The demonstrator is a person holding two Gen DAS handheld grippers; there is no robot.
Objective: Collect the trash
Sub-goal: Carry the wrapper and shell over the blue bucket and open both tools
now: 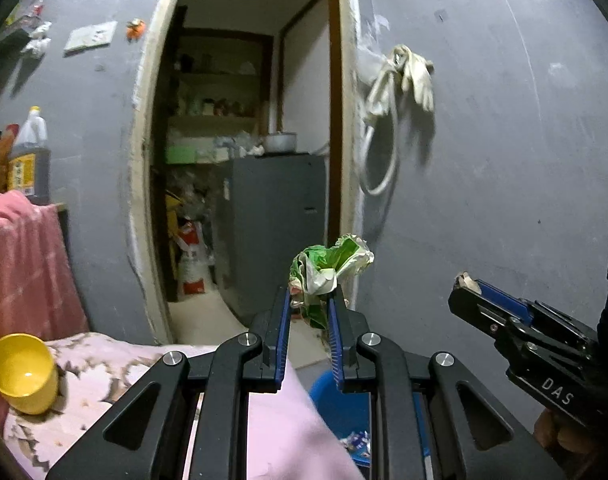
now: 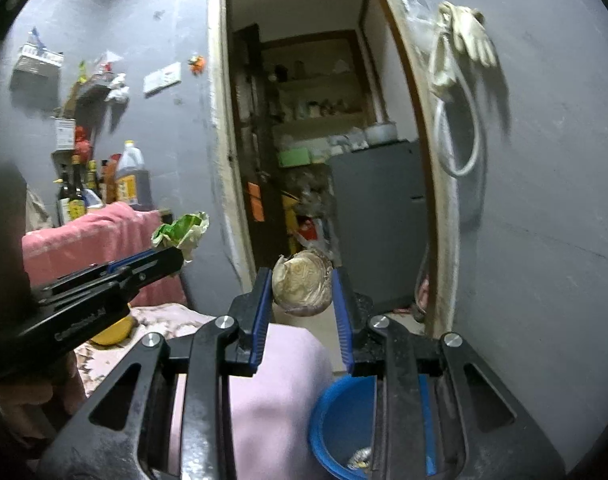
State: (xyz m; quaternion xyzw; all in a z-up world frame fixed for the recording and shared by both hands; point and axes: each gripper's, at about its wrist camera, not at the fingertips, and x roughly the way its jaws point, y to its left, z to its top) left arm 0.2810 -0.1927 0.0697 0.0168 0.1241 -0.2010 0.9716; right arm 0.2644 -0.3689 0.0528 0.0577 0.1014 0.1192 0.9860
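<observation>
The left hand-held gripper (image 1: 309,300) is clamped on a crumpled green-and-white wrapper (image 1: 328,268), which sticks up from between its blue-lined fingers and is held in the air in front of an open doorway (image 1: 244,140). The right hand-held gripper (image 2: 303,292) is clamped on a crumpled, brownish-white ball of paper (image 2: 302,288), pinched between its two fingers at about the same height. Both grippers are held side by side, near each other but apart. Below them, a blue bin (image 2: 336,428) stands on the floor against the grey wall (image 1: 504,200), with some scraps lying inside it. To the left, a yellow cup (image 1: 22,372) lies on its side on a pink patterned cloth (image 1: 104,372). White gloves (image 1: 408,76) and a hose loop hang on the wall beside the doorway.
</observation>
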